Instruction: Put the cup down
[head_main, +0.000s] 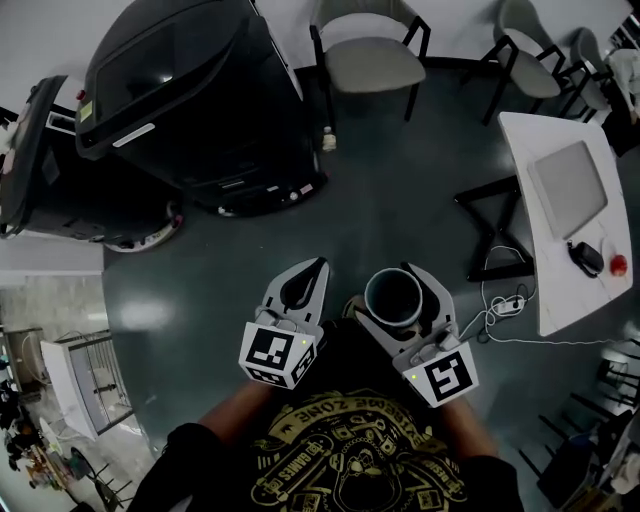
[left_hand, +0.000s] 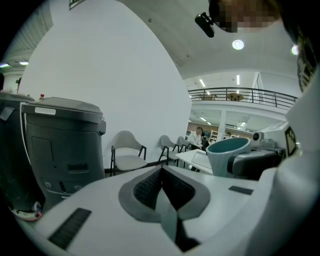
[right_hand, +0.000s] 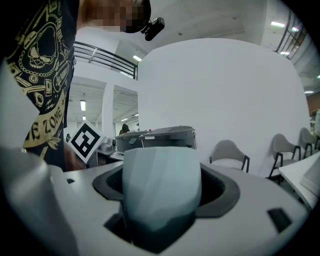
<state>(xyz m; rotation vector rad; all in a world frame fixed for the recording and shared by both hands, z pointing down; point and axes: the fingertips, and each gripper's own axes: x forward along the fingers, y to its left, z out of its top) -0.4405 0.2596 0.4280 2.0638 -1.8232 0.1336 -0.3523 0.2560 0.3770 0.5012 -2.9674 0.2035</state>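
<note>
A pale teal cup (head_main: 394, 298) stands upright between the jaws of my right gripper (head_main: 397, 288), which is shut on its sides. In the right gripper view the cup (right_hand: 161, 182) fills the gap between the pads of the right gripper (right_hand: 161, 205). I hold it in the air above the dark floor, close to my body. My left gripper (head_main: 314, 272) is beside it on the left, shut with nothing in it. In the left gripper view the left gripper (left_hand: 161, 175) has its pads together, and the cup (left_hand: 227, 154) shows at the right.
A large dark machine (head_main: 190, 100) stands ahead on the left, with a grey chair (head_main: 370, 60) behind it. A white table (head_main: 560, 290) on the right carries a laptop (head_main: 568, 187). A cable and power strip (head_main: 510, 303) lie on the floor near the table.
</note>
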